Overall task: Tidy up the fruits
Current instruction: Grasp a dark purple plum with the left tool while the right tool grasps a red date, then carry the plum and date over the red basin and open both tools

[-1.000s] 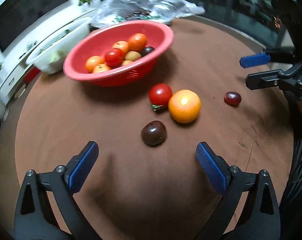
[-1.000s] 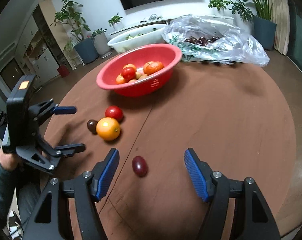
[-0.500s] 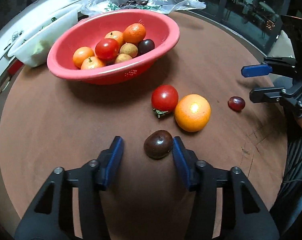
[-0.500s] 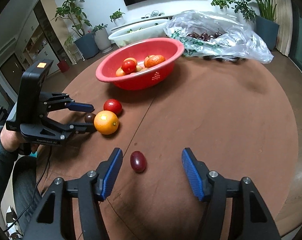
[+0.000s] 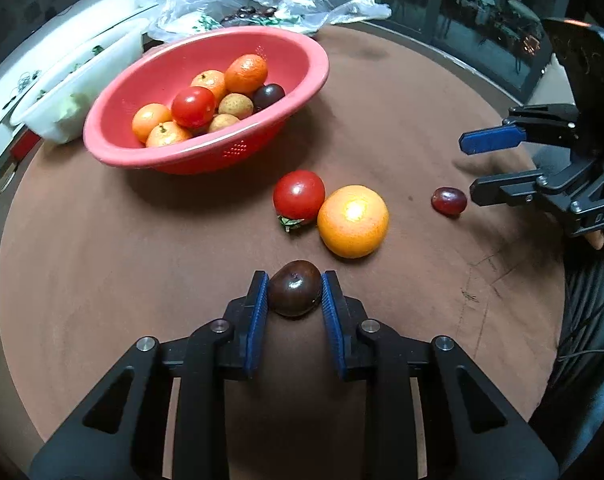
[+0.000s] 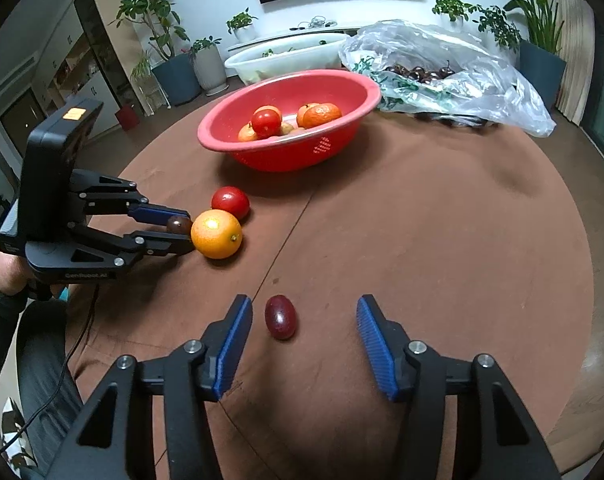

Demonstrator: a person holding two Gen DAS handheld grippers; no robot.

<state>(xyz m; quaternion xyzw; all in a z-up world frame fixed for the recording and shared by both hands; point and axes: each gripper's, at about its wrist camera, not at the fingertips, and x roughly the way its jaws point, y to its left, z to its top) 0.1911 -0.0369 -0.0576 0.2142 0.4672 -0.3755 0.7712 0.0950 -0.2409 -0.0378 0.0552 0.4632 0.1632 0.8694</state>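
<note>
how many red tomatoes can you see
2: one red tomato in the red colander, another on the table touching the orange. More may be buried.

Left gripper (image 5: 294, 294) clamped, right gripper (image 6: 304, 334) half open.

Left: angled steeply down toward the table, blue pads (image 5: 258, 312) pressed against both sides of a dark brown fruit (image 5: 294, 288), black finger arms drawn close together; seen from the right wrist view gripped at the rear by a hand (image 6: 4, 270) in a dark sleeve. Right: also tilted downward, jaws just been closing yet standing apart, a small dark red fruit (image 6: 280, 317) lying between them nearer the left pad, untouched by either blue pad.
</note>
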